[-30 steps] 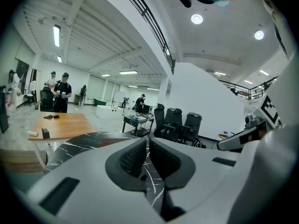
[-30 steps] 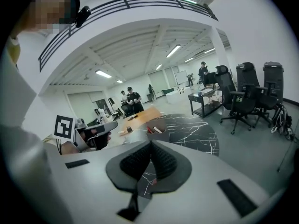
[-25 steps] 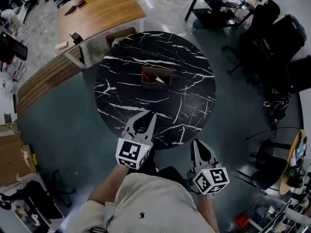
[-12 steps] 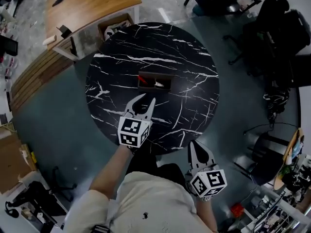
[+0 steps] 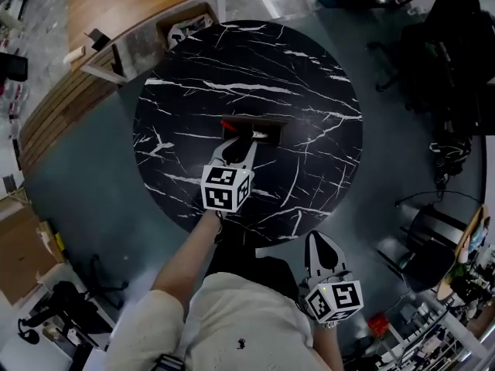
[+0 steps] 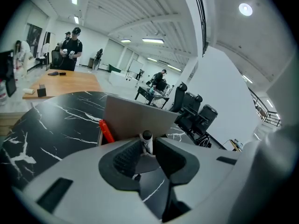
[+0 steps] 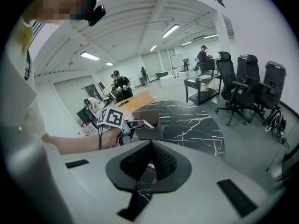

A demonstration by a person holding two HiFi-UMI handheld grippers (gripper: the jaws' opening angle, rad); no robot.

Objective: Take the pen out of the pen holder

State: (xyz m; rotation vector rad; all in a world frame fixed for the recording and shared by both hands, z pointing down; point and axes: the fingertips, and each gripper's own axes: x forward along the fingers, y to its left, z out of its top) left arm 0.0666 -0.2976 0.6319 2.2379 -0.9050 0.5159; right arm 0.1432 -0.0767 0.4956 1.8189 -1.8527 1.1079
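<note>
My left gripper (image 5: 237, 148) has moved forward across the black marble table (image 5: 309, 91) and now reaches the brown pen holder (image 6: 135, 118) at its middle. Its jaws stand apart, with the black-capped white pen (image 6: 147, 143) between their tips, the pen still standing in the holder beside a red pen (image 6: 106, 130). My right gripper (image 7: 150, 146) hangs back by my body, off the table's edge, jaws pressed together on nothing.
</note>
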